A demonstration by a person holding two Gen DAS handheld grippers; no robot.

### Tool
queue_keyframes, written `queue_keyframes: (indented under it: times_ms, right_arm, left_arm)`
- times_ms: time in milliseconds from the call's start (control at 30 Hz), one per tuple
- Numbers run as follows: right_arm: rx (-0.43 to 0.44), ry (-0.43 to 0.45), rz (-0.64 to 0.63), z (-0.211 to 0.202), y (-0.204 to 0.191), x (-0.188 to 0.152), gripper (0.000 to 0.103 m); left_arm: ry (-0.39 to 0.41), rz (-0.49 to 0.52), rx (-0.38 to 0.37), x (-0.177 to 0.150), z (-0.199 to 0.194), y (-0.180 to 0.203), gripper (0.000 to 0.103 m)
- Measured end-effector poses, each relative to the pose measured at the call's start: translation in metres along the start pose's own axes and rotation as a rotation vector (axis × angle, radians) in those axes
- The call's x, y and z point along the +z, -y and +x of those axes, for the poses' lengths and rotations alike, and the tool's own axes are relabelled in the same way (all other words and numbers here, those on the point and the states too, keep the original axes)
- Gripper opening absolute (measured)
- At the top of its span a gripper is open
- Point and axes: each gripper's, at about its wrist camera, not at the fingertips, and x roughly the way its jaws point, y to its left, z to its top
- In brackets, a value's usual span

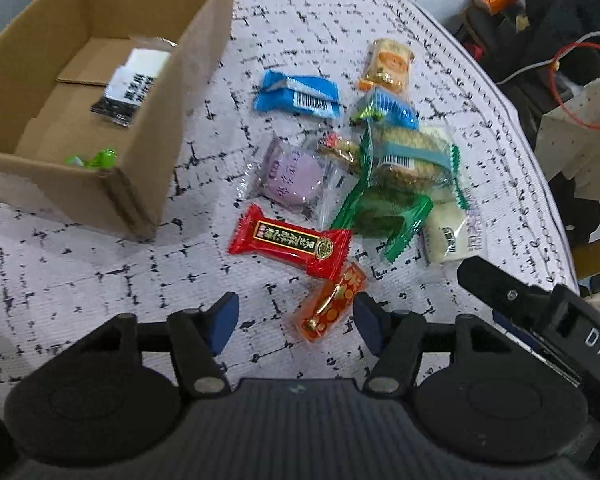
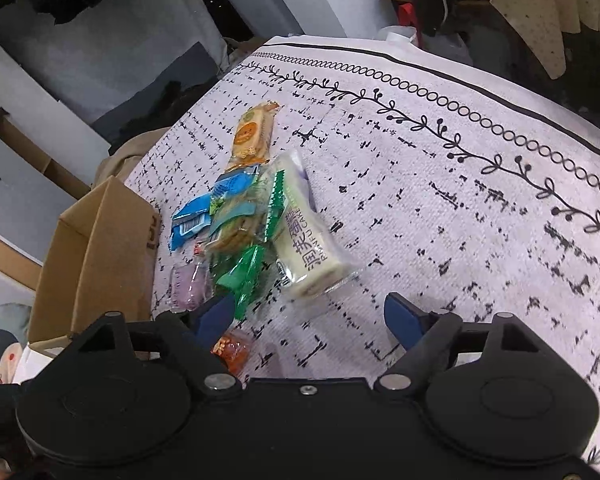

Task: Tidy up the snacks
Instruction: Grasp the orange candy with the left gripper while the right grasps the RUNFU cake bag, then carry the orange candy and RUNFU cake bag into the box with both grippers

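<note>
Patterned cloth (image 1: 99, 280) | orange snack (image 1: 330, 306) between left gripper (image 1: 295, 320) jaws, untouched, apart | right gripper (image 2: 312, 316) jaws open, empty

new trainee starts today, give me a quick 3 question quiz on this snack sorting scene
1. True or false: the cardboard box already holds a black-and-white packet and a green candy.
2. Which snack lies between the fingers of the left gripper?
A. the red bar
B. the orange packet
C. the purple mochi pack
3. Fill in: in the right wrist view, the snack nearest ahead of the right gripper is the ____ cake roll.

Key:
1. True
2. B; the pads do not press on it.
3. White; the right jaws stand open with nothing gripped.
</note>
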Motion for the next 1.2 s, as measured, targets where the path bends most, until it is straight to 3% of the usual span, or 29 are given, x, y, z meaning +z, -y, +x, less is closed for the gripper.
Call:
queue_keyframes:
  times_ms: [100,233,300,400,700,767,900,1200]
  right_arm:
    - [-0.006,-0.009,-0.028,0.008,0.000,0.003,0.082]
    - [-0.019,-0.012,-0.072,0.018,-0.002,0.009,0.082]
    - [-0.017,-0.006,-0.094,0.022,-0.004,0.012,0.082]
    - [-0.010,-0.001,-0.127,0.026,-0.007,0.016,0.082]
    - [-0.025,-0.020,-0.182,0.041,-0.013,0.025,0.082]
    - [-0.038,-0.028,-0.194,0.044,-0.013,0.025,0.079]
    - [-0.061,-0.047,-0.230,0.042,-0.015,0.022,0.052]
    - [-0.035,-0.074,-0.245,0.031,-0.018,0.017,0.037]
  left_arm:
    - [-0.004,0.004,0.015,0.000,0.009,0.004,0.059]
    - [0.001,0.024,0.009,-0.001,0.013,0.014,0.045]
    - [-0.003,0.017,0.015,-0.001,0.014,0.017,0.042]
    - [-0.004,0.006,-0.006,0.001,0.014,0.020,0.025]
    - [0.007,-0.042,-0.010,0.007,0.003,0.012,0.021]
    - [0.016,-0.050,-0.007,0.008,-0.001,0.009,0.021]
    - [0.041,-0.064,-0.006,0.012,-0.010,0.003,0.019]
    - [0.092,-0.085,-0.029,0.017,-0.034,-0.005,0.018]
